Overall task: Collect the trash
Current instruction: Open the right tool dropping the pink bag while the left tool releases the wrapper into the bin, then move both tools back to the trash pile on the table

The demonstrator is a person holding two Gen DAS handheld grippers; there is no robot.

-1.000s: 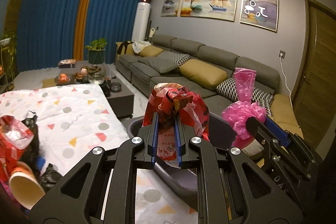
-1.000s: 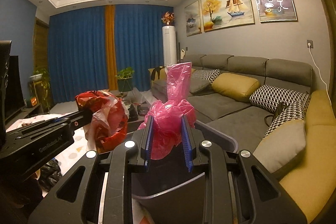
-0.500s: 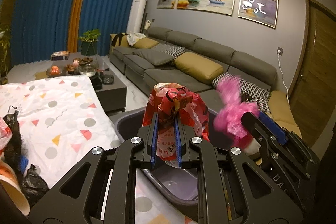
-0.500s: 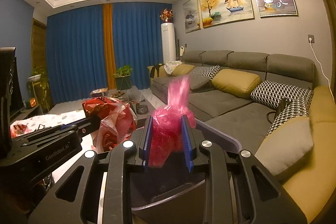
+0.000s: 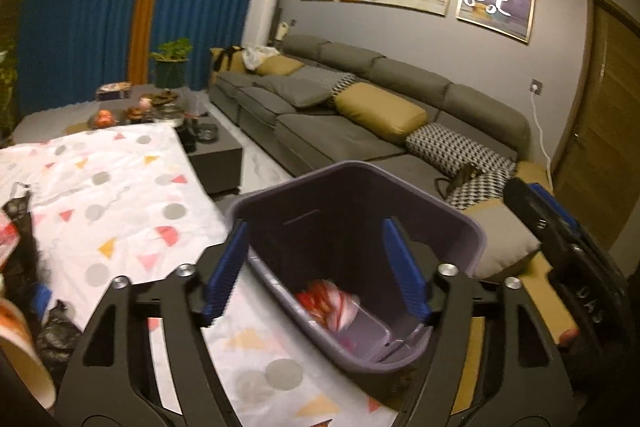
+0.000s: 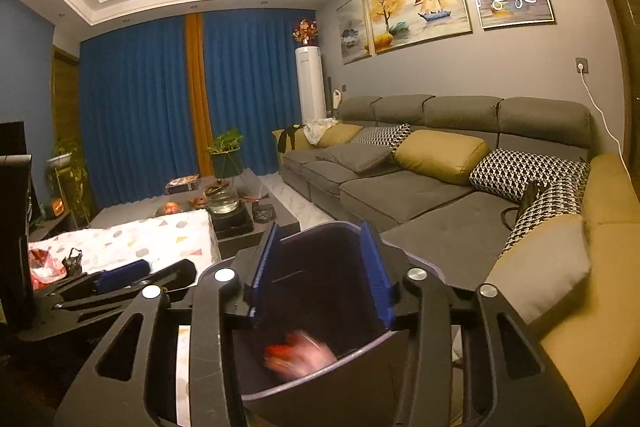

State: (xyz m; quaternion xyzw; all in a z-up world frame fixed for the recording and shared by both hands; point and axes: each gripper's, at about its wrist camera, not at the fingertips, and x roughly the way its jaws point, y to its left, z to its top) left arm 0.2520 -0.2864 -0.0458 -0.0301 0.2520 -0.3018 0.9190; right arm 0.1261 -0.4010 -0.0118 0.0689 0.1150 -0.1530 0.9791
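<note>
A dark purple-grey bin (image 5: 476,231) stands at the table's edge by the sofa; it also shows in the right wrist view (image 6: 416,341). My left gripper (image 5: 316,267) is open and empty above the bin. My right gripper (image 6: 320,275) is open and empty above the same bin. The red bag and pink bag lie blurred together inside the bin (image 5: 328,307), also in the right wrist view (image 6: 300,349). More trash lies on the patterned tablecloth: a black bag (image 5: 28,251), a paper cup (image 5: 20,347), and red wrapping (image 6: 44,265).
The patterned tablecloth (image 5: 120,203) covers the table on the left. A grey sofa (image 5: 360,123) with cushions runs along the right. A dark coffee table (image 5: 216,147) with tea things lies beyond. The right gripper's body (image 5: 560,247) sits at right in the left wrist view.
Both grippers have opened. The red bag left the left gripper and the pink bag left the right gripper; both have dropped into the bin.
</note>
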